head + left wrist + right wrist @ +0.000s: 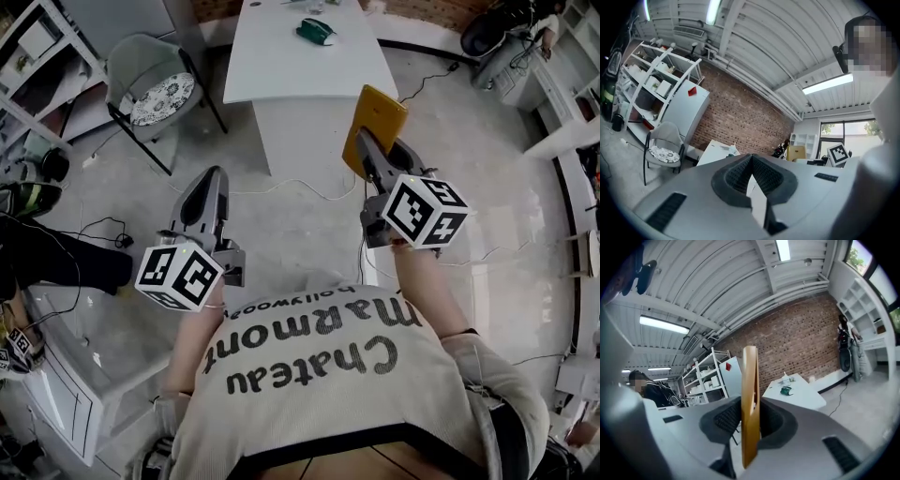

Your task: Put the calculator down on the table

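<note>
The calculator (375, 120) is a flat yellow-orange slab, held upright in the air in front of the white table (281, 70). My right gripper (371, 150) is shut on its lower part. In the right gripper view the calculator (750, 390) stands edge-on between the dark pads (727, 419), which press on both its sides. My left gripper (210, 184) hangs over the floor to the left, shut with nothing in it. In the left gripper view its pads (737, 174) meet at the tip, and the calculator (797, 152) shows far off to the right.
A green object (317, 31) and small items lie on the far part of the table. A grey chair (155, 89) with a patterned cushion stands to the table's left. Cables (103, 230) run over the concrete floor. Shelving (705, 376) and a brick wall (797, 343) stand behind.
</note>
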